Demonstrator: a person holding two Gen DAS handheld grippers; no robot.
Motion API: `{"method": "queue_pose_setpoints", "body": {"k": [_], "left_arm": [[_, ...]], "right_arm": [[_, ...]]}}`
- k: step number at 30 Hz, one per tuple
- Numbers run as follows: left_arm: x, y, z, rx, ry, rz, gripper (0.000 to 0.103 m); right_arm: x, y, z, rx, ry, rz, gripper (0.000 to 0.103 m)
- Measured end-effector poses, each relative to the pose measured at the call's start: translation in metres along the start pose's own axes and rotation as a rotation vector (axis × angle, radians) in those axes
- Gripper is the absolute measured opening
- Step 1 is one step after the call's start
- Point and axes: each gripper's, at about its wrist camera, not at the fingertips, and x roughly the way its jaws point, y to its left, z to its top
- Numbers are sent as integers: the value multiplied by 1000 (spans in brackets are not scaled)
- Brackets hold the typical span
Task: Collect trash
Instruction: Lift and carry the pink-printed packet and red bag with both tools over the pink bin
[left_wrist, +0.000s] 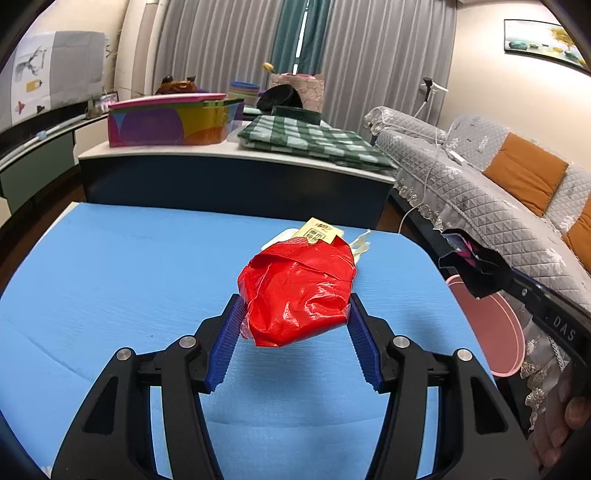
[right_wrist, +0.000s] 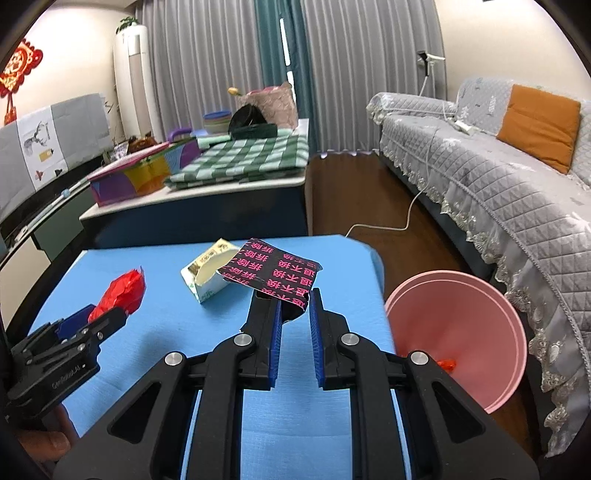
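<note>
My left gripper (left_wrist: 293, 308) is shut on a crumpled red plastic bag (left_wrist: 297, 290) and holds it just above the blue table (left_wrist: 110, 280); the bag also shows in the right wrist view (right_wrist: 120, 293). My right gripper (right_wrist: 293, 299) is shut on the near edge of a black wrapper with pink characters (right_wrist: 275, 271), lifted over the table's right part. A small yellow-green carton (right_wrist: 207, 273) lies on the table behind the wrapper. A pink bin (right_wrist: 461, 332) stands on the floor right of the table, with a small orange scrap (right_wrist: 447, 364) inside.
A dark counter (right_wrist: 192, 218) with a colourful box (right_wrist: 136, 177) and a green checked cloth (right_wrist: 243, 158) stands behind the table. A grey quilted sofa (right_wrist: 498, 184) runs along the right. A white cable (right_wrist: 399, 221) lies on the wooden floor.
</note>
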Motion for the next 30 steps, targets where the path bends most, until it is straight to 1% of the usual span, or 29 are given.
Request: {"method": "queue_pose_setpoints", "body": {"k": [6,13,30], "left_arm": [[-13,-7,5,9,-27,-17,56],[-19,-20,10,24,-48,-36,56],[-12,-56,10,68,-49,-82,56]], "right_arm": [[-19,-5,6,5,-37,-9,15],[-37,-17,10,13,-69,-26,15],[-46,-59,14,70,-90,-85,15]]}}
